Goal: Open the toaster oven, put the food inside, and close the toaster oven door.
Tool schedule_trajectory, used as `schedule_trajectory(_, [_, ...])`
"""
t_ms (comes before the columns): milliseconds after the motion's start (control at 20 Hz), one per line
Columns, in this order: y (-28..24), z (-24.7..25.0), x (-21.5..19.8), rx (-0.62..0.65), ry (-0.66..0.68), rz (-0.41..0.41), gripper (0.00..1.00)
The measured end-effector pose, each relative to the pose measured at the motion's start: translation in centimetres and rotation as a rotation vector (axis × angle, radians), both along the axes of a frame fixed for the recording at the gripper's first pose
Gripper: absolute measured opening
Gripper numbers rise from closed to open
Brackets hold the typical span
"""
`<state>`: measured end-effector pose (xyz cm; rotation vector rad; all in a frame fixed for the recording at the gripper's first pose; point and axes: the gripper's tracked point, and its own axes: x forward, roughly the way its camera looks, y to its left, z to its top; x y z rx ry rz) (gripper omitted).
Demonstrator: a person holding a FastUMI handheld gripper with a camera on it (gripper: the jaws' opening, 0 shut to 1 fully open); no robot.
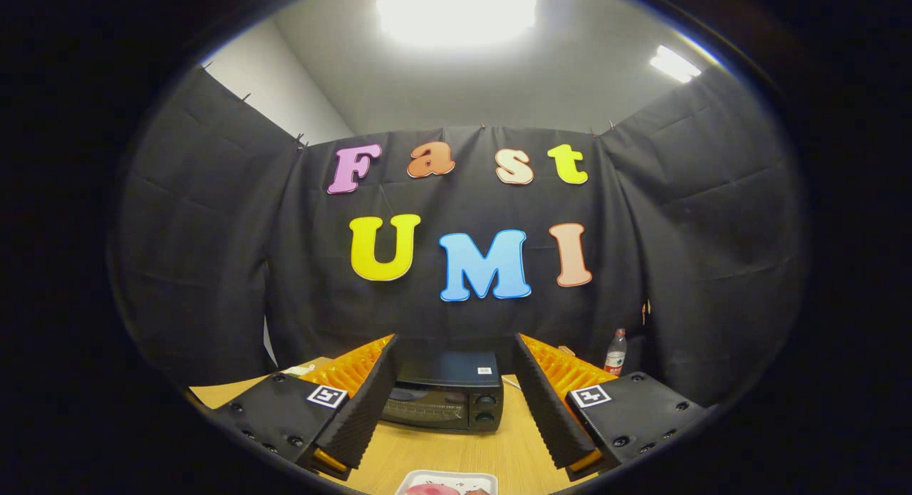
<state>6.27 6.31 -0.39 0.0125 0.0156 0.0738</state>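
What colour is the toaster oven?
Black. The toaster oven sits on the wooden table beyond the open gripper, seen in the gripper view.

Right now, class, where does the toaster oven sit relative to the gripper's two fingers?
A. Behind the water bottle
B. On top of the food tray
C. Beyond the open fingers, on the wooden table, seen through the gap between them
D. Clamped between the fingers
C: the toaster oven stands on the wooden table beyond the gripper, whose fingers are spread wide and touch nothing.
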Motion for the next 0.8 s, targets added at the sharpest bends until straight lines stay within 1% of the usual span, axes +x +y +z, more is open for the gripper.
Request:
schedule_trajectory(300, [3.5, -1.6, 4.5, 0.015, 0.019, 0.041, 0.98])
schedule_trajectory(550, [6.6, -4.1, 7.7, 0.038, 0.061, 0.073, 0.98])
schedule_trajectory(800, [8.8, -6.9, 10.8, 0.04, 0.108, 0.08, 0.98])
